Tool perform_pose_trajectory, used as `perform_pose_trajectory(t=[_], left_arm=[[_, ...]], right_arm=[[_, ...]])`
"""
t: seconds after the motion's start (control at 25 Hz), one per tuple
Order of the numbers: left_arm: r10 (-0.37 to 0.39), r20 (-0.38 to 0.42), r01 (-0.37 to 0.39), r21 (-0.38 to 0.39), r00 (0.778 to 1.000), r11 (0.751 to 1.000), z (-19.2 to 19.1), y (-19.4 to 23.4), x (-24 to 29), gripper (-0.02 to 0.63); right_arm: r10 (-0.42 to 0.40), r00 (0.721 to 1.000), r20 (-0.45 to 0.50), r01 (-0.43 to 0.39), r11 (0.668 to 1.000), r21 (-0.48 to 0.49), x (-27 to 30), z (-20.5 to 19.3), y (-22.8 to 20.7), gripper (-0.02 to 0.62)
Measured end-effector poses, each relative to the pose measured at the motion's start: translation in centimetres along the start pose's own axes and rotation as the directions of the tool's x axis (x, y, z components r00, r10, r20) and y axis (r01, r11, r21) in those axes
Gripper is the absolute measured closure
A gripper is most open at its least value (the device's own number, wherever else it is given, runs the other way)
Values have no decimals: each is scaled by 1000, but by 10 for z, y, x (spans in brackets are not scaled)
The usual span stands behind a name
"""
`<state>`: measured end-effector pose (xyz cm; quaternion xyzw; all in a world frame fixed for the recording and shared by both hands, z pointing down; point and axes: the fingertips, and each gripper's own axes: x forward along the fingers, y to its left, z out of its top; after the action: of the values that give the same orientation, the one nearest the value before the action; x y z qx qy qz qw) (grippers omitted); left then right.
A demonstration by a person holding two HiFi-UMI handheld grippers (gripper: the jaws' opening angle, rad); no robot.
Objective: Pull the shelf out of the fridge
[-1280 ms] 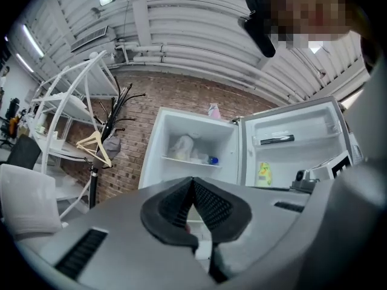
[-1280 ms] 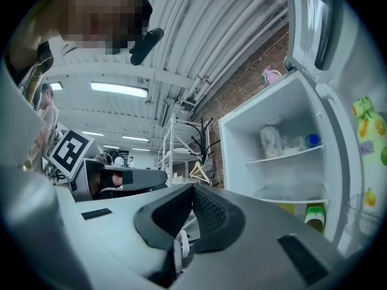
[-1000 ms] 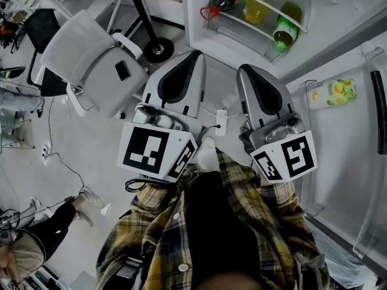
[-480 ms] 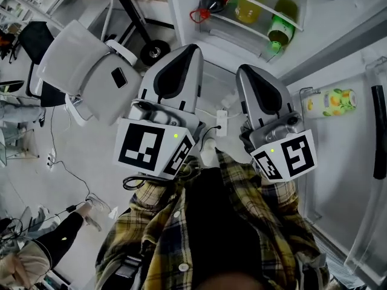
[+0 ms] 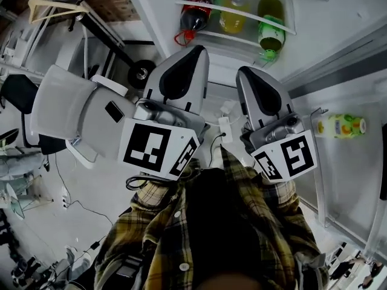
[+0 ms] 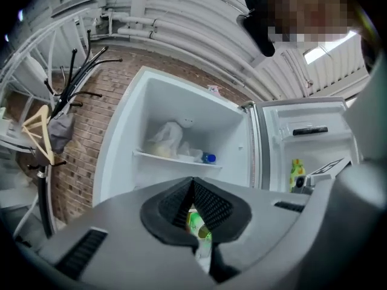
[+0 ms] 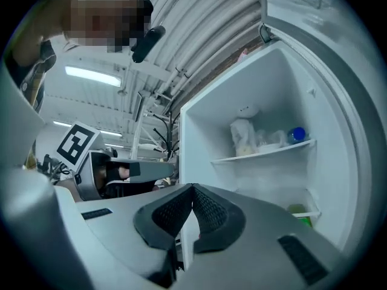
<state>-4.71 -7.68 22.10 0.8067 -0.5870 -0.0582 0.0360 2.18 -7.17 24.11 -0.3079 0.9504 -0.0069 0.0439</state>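
The left gripper and right gripper, both closed and empty at mid-frame, faced the open fridge, likely approaching its shelf.

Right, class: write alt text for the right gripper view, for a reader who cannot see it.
The grey two-jaw right gripper, jaws shut and empty, points at an open white fridge. Its upper white shelf holds a white bag and a blue-capped bottle.
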Motion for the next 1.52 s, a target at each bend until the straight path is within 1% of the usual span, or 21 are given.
perform_pose_trajectory(t=[0.24,0.44,0.52,0.64,0.84,0.96,1.28,1.52], left_arm=[[-130,-8,130,6,991,991,8,46,34,603],[-236,-27,236,-7,971,972,10,74,57,603],[-266,-37,266,-16,963,964,9,81,64,603],[-293,-47,291,-35,955,956,6,87,73,603],[-347,-72,344,-51,935,938,-4,80,82,603],[-356,-79,352,-60,931,934,-9,83,90,603],[-345,-91,339,-67,934,938,-18,82,105,603],[-325,-98,318,-78,941,945,-22,74,126,603]], right_arm=[[-120,993,25,120,993,-12,61,3,-15,578],[-235,971,33,236,972,-14,92,4,-27,578],[-270,962,32,271,963,-12,99,4,-30,578],[-302,953,29,302,953,-8,104,3,-37,578],[-348,937,18,348,938,-1,104,1,-50,578],[-359,933,11,359,933,3,108,-2,-54,578],[-372,928,-6,372,928,15,104,-11,-71,578],[-368,929,-20,369,929,41,99,-12,-95,578]])
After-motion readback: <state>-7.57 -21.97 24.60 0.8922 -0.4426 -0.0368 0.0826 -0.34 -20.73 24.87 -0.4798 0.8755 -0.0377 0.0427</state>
